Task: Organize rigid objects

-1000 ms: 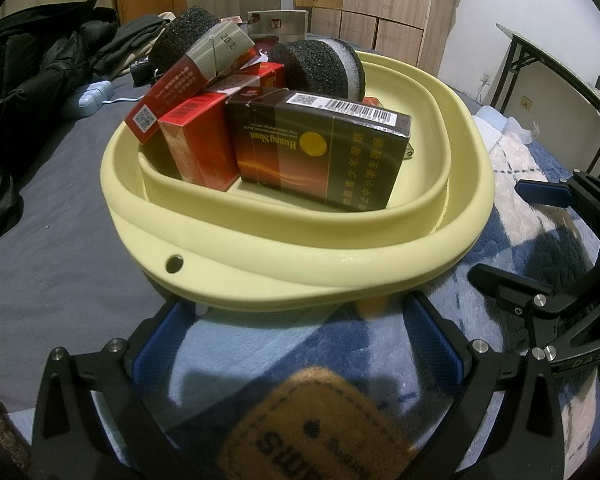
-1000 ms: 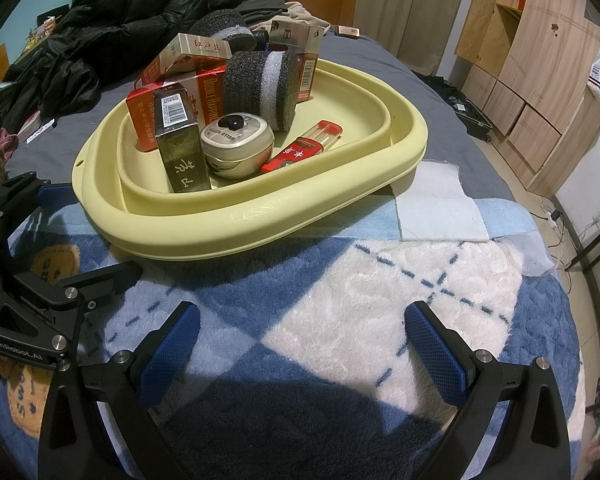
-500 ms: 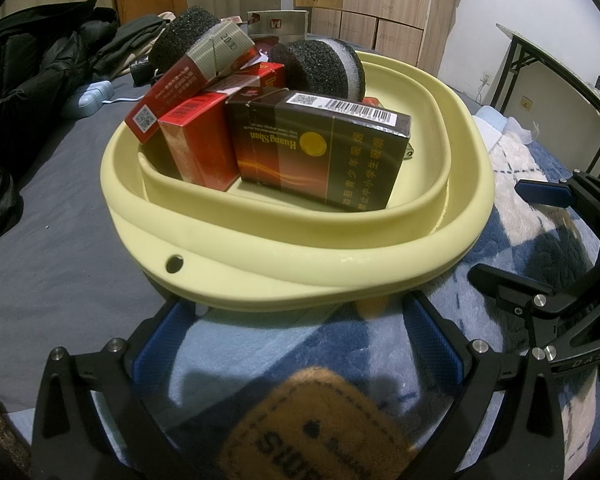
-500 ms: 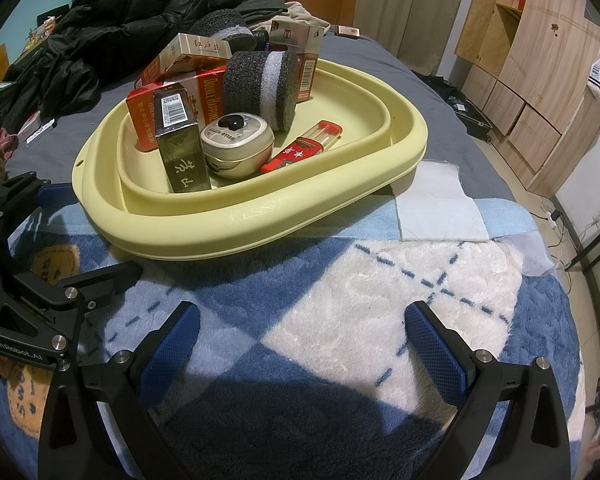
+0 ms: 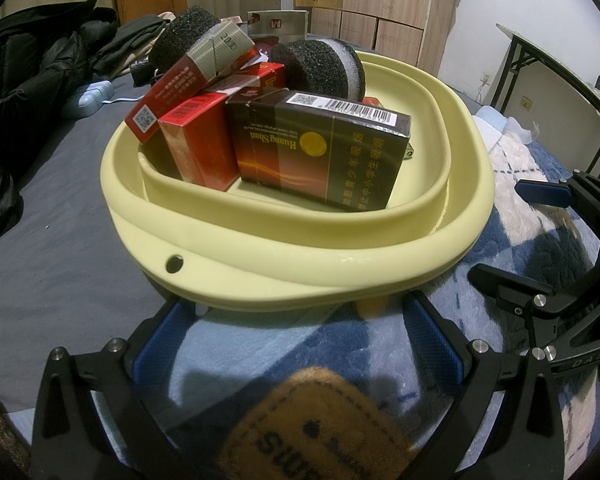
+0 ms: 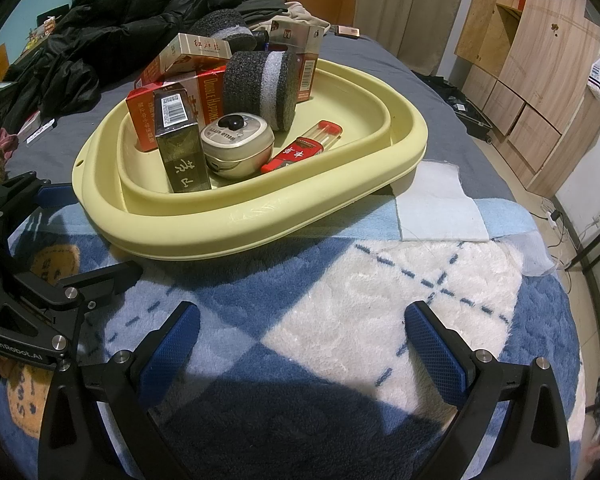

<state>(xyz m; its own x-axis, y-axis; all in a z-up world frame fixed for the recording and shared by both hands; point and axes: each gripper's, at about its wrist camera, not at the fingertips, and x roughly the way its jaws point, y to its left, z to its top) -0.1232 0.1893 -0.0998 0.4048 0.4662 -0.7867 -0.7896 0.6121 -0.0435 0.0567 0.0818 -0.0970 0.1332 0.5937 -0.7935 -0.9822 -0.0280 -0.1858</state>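
A pale yellow basin [image 5: 284, 256] [image 6: 260, 220] sits on the bed and holds several objects. A dark brown box [image 5: 320, 148] [image 6: 182, 152], red boxes [image 5: 200, 140] [image 6: 172, 104], a grey foam roller [image 6: 260, 88] [image 5: 320, 68], a round silver tin [image 6: 236, 144] and a red lighter [image 6: 300, 154] lie inside. My left gripper [image 5: 296, 340] is open and empty, just before the basin's near rim. My right gripper [image 6: 300, 344] is open and empty above the plush blanket, short of the basin.
A blue and white plush blanket [image 6: 380, 300] covers the near bed. A white cloth [image 6: 436, 208] lies right of the basin. Black jackets [image 6: 120, 40] pile at the back left. Wooden cabinets [image 6: 540, 60] stand at the right. A second foam roller [image 6: 224, 30] lies behind the basin.
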